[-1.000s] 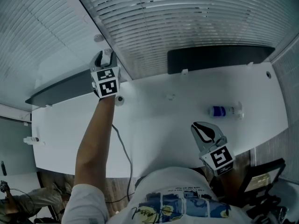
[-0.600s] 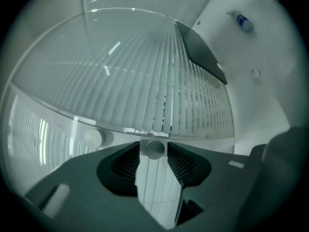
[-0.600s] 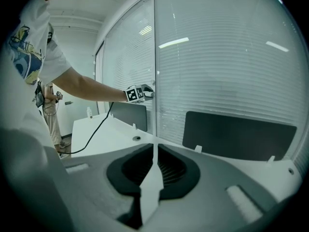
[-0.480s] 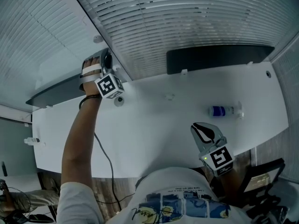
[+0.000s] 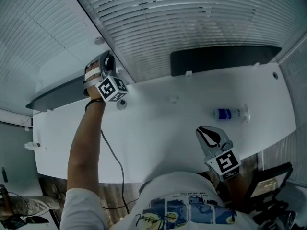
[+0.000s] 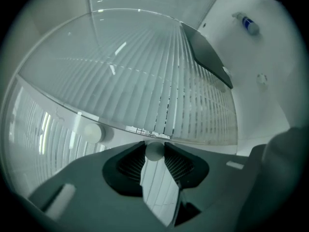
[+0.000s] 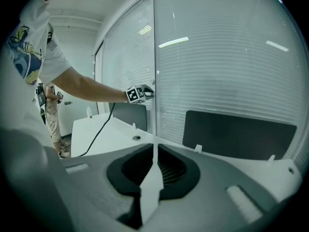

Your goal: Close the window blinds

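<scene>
Left gripper (image 5: 108,62), up at ten o'clock, has just been closing its jaws and pinches a small white knob (image 6: 154,151) beside the blinds (image 5: 192,28). Their slats run sideways across the window at twelve o'clock, behind my white desk (image 5: 158,133). At three o'clock lies a bottle (image 5: 230,114), its blue label too small to read. At five o'clock my right gripper (image 5: 209,134) hovers, jaws together and empty.

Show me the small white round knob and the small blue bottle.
small white round knob (image 6: 154,151): left gripper view, its centre.
small blue bottle (image 5: 224,114): head view, its blue body.
</scene>
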